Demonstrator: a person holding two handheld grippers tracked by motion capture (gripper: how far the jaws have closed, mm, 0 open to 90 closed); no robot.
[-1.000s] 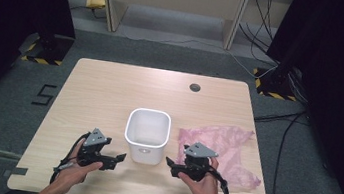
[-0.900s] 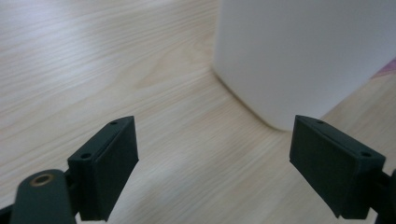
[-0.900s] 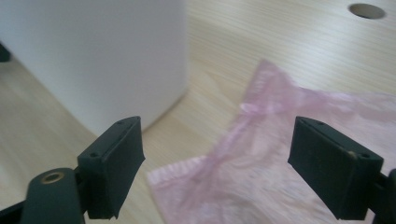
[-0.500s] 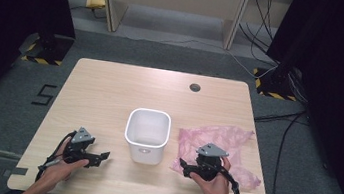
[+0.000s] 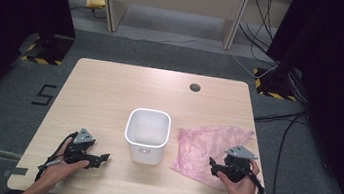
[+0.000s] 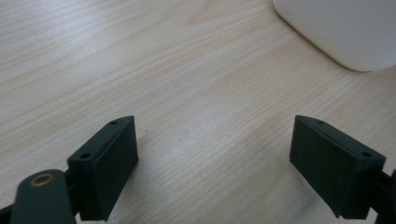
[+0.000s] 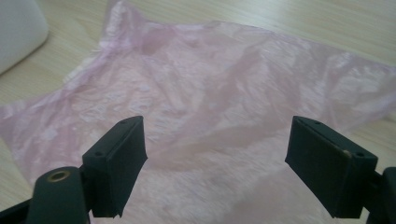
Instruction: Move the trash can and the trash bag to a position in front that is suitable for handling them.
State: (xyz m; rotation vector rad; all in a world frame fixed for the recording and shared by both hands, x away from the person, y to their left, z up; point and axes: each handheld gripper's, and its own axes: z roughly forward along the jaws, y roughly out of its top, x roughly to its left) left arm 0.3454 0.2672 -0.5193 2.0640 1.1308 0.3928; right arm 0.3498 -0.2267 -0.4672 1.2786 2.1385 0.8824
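A white rectangular bin (image 5: 147, 134) stands upright near the middle front of the wooden table (image 5: 110, 89); one rounded corner of the bin (image 6: 345, 32) appears at the top right of the left gripper view. A thin pink plastic bag (image 5: 208, 147) lies flat to the bin's right. My left gripper (image 5: 103, 158) rests low over bare wood left of the bin, jaws wide apart, nothing between them (image 6: 215, 163). My right gripper (image 5: 211, 166) sits over the bag's front part, open, with the pink plastic bag (image 7: 224, 93) spread beneath and beyond its jaws (image 7: 217, 168).
A small dark round cable hole (image 5: 194, 87) sits near the table's far edge. Cables (image 5: 279, 111) run across the grey floor to the right. Dark curtains flank both sides. A bin corner (image 7: 18, 28) shows at the top left of the right gripper view.
Both grippers have drawn apart from the bin: the left one moved left and toward the front edge, the right one moved right onto the pink bag. Both stay open.
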